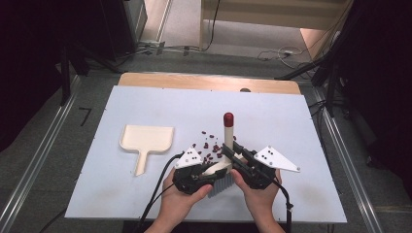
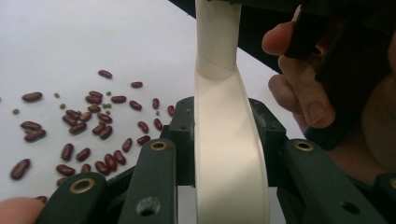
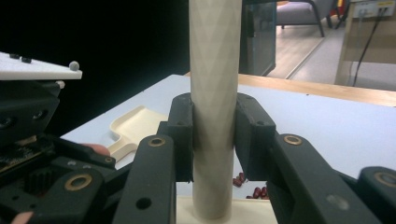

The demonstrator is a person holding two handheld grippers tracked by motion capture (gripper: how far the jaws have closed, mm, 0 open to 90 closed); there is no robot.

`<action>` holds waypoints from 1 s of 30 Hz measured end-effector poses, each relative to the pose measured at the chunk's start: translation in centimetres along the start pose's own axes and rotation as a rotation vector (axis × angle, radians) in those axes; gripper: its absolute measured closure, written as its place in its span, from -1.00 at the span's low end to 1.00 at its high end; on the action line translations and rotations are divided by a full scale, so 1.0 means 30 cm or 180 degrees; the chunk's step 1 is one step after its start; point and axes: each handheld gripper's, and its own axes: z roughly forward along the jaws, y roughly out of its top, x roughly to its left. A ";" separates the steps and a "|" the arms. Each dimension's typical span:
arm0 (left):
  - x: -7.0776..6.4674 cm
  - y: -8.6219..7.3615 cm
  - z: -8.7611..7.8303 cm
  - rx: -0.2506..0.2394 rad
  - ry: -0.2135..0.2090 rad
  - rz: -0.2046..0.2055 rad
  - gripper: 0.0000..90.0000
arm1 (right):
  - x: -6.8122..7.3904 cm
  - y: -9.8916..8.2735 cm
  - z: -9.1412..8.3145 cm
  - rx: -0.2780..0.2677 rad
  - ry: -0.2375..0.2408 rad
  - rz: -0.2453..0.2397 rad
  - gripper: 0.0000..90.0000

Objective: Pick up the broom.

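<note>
Both claws clamp the cream plastic brush [image 1: 226, 145]: right claw [image 3: 212, 140] on its handle, left claw [image 2: 231, 140] on its head. Sweep scattered red beans [image 1: 209, 145] gently toward cream dustpan [image 1: 145, 140], bristles flat on the table [image 1: 291, 121].

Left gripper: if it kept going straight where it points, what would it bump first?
Probably the right gripper and the hand holding it, just past the cream brush between its jaws; depth is hard to judge.

One cream brush [image 1: 227, 141] with a red-capped handle. One cream dustpan [image 1: 145, 141]. Two hand-held claws, left claw [image 1: 204, 170] and right claw [image 1: 238, 162]. Several dozen red beans [image 2: 88, 130], too many to count exactly, scattered on one desk [image 1: 145, 104].
</note>
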 end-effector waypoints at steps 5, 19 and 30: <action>0.026 0.010 -0.031 -0.0016 -0.0009 0.0117 0.51 | -0.025 0.034 0.004 0.0148 0.0410 -0.0099 0.19; 0.111 0.041 -0.169 0.0041 -0.0196 0.0766 0.51 | -0.169 0.088 -0.031 0.0387 0.0956 -0.0417 -0.10; 0.121 0.027 -0.195 0.0137 -0.0666 0.0968 0.51 | -0.170 0.085 -0.039 0.0865 0.1455 -0.0614 -0.19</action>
